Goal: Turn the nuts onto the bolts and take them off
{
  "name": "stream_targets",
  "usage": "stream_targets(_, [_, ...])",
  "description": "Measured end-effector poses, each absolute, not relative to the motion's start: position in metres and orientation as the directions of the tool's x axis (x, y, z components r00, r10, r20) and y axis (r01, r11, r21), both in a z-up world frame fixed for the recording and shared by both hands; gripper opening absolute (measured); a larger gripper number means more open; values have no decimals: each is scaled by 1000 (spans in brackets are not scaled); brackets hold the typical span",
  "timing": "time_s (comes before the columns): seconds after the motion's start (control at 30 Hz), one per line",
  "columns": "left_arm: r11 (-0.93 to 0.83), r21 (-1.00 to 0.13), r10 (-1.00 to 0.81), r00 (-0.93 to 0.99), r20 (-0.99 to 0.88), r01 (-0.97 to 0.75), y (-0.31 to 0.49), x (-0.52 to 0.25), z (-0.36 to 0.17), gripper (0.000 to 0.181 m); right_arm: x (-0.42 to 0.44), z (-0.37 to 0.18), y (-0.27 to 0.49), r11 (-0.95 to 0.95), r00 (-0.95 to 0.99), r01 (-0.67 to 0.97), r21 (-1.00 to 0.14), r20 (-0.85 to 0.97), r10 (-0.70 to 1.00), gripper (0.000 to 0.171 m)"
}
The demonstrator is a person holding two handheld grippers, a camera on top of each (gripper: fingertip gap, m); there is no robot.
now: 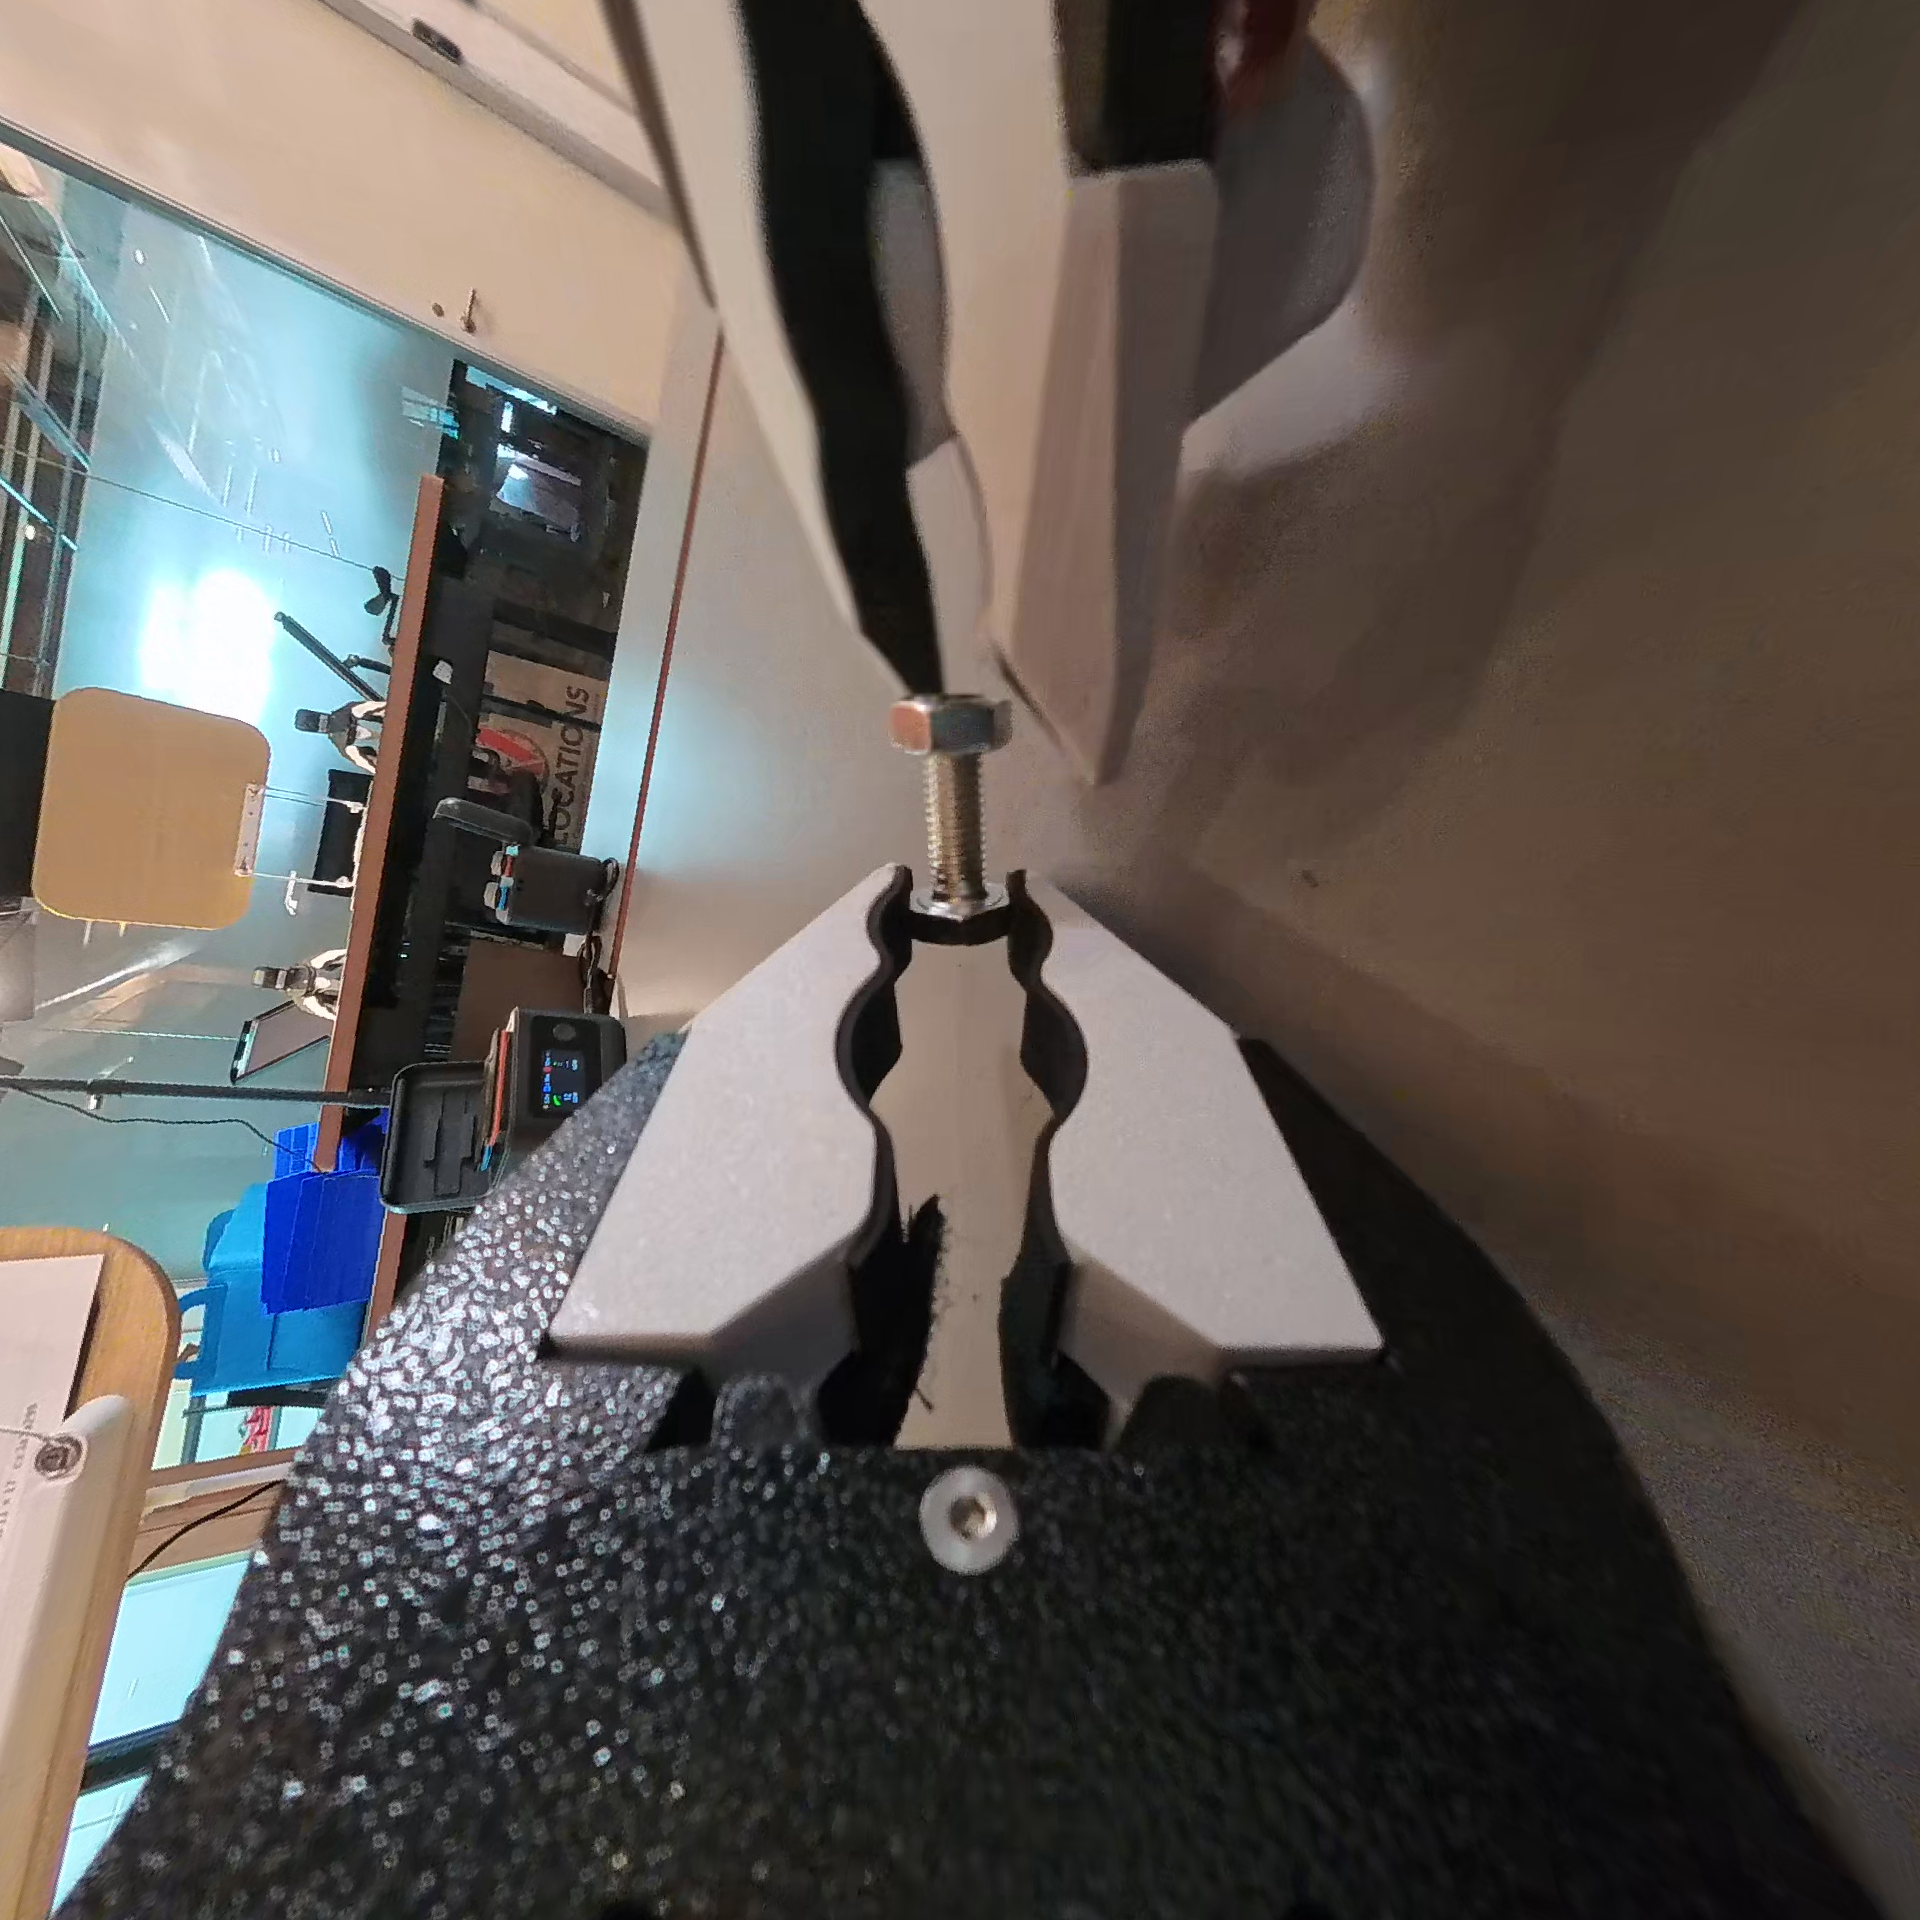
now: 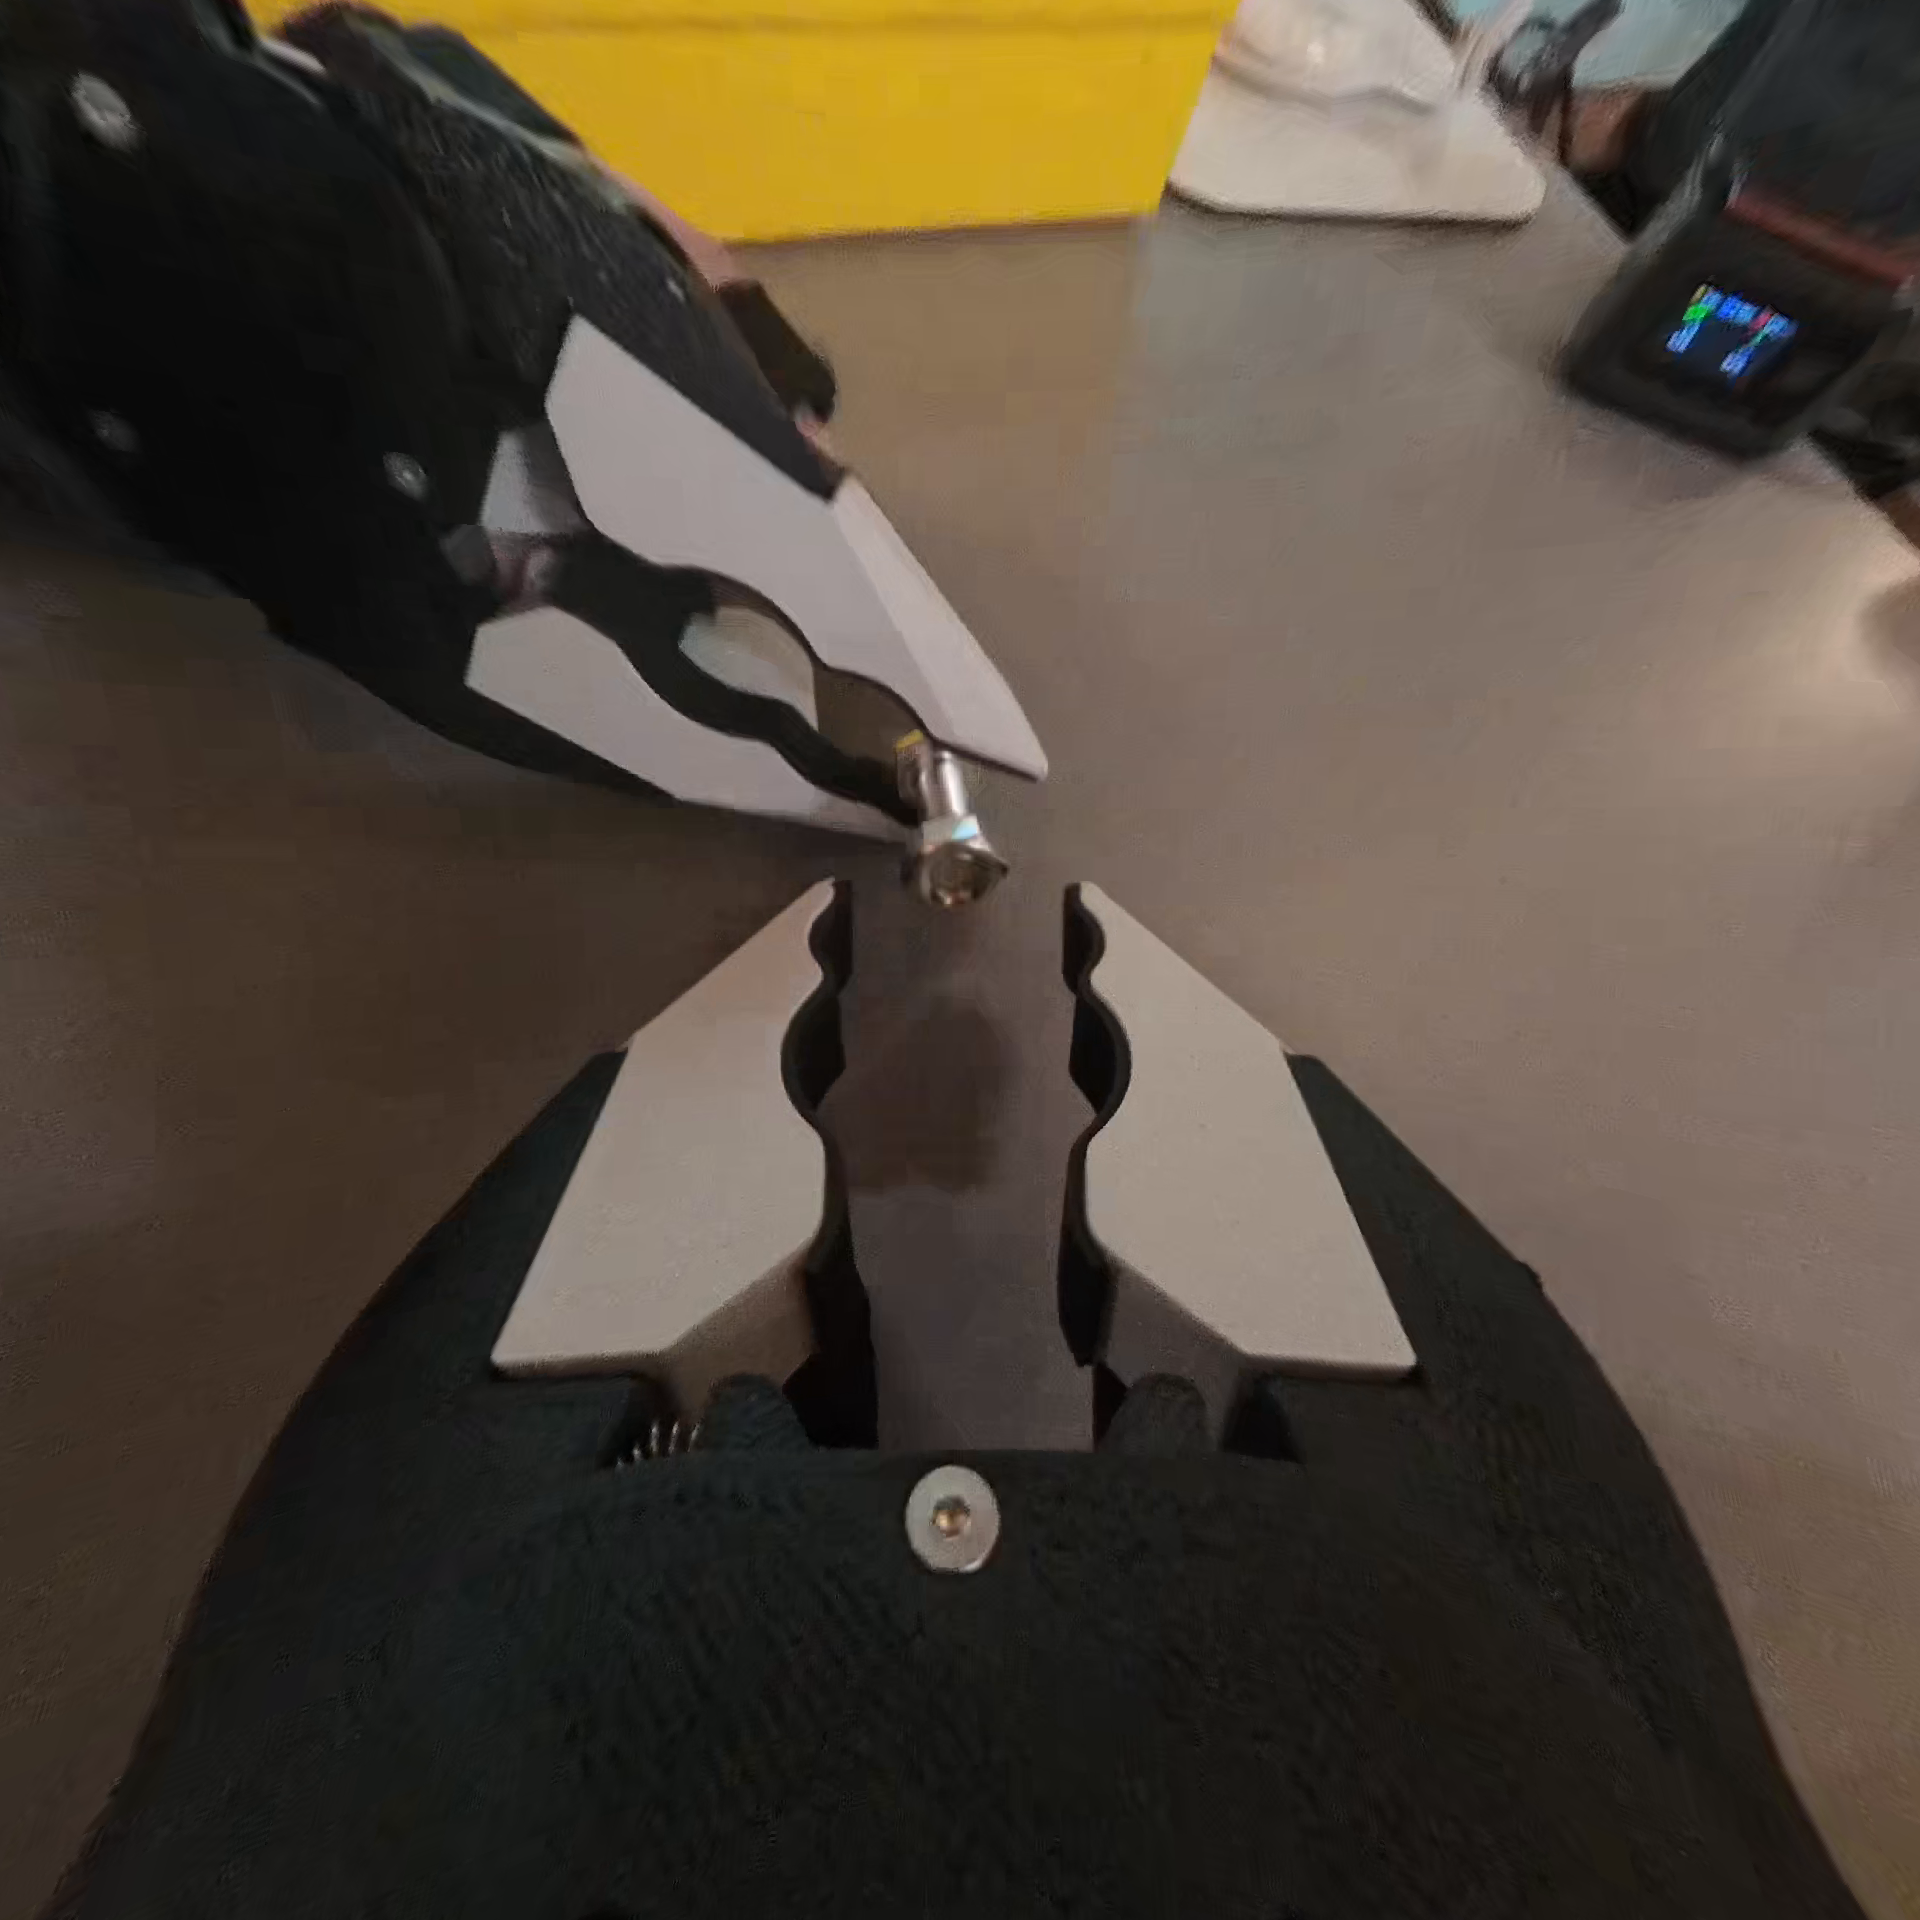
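A silver bolt (image 1: pixel 953 831) with a threaded shank, its hex head pinched between the left gripper (image 1: pixel 957 902) tips – a shiny hex nut (image 1: pixel 950 721) sits threaded at the shank's far end, raised above the tabletop (image 2: pixel 1351 727)

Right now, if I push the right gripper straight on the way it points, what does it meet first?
The right gripper is open, and the nut on the end of the bolt held by the left gripper lies just ahead of its fingertips, slightly left of centre. That nut likely comes first, though depth is unclear.
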State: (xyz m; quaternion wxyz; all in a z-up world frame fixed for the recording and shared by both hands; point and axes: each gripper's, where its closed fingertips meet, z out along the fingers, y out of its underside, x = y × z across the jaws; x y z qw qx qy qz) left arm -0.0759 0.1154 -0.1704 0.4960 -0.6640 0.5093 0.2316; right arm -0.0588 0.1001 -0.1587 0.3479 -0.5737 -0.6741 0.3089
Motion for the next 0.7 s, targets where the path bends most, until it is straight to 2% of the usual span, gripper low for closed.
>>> stream_targets(0.1, [10, -421, -447, 373, -813, -907, 115, -76, -170, 16, -62, -164, 90, 162, -150, 568, -807, 92, 984, 41])
stream_targets(0.13, [13, -422, -446, 372, -814, -907, 115, -76, -170, 17, -67, -157, 84, 203, -174, 526, -826, 130, 976, 46])
stream_targets(0.2, [10, -423, -447, 375, -812, -906, 115, -77, -170, 17, -72, -134, 64, 336, -264, 370, -866, 249, 932, 40])
stream_targets(0.23, [10, -425, -447, 376, -812, -905, 115, -77, -170, 17, -74, -122, 61, 340, -252, 307, -889, 269, 930, 39])
stream_targets(0.3, [12, -425, -445, 376, -813, -905, 115, -77, -169, 16, -70, -127, 80, 242, -166, 395, -886, 191, 968, 38])
stream_targets(0.37, [11, -421, -444, 372, -815, -907, 115, -77, -169, 16, -65, -139, 102, 44, -43, 476, -878, 27, 999, 37])
stream_targets(0.47, [15, -409, -439, 361, -823, -913, 115, -77, -169, 16, -62, -150, 102, -213, 9, 518, -828, -244, 970, 38])
stream_targets(0.53, [17, -405, -437, 358, -825, -914, 115, -77, -169, 16, -64, -154, 95, -288, 3, 537, -793, -340, 940, 37])
stream_targets(0.57, [18, -404, -436, 356, -827, -915, 115, -77, -169, 16, -65, -154, 95, -307, 13, 536, -787, -356, 935, 28])
stream_targets(0.6, [19, -405, -433, 358, -827, -914, 115, -78, -168, 16, -66, -153, 96, -305, 14, 530, -791, -351, 936, 17])
stream_targets(0.63, [24, -415, -435, 365, -823, -909, 115, -77, -168, 16, -65, -153, 98, -262, 5, 534, -804, -307, 952, 17])
stream_targets(0.7, [42, -435, -443, 374, -815, -899, 115, -75, -167, 16, -63, -152, 98, -28, -72, 539, -842, -79, 994, 17])
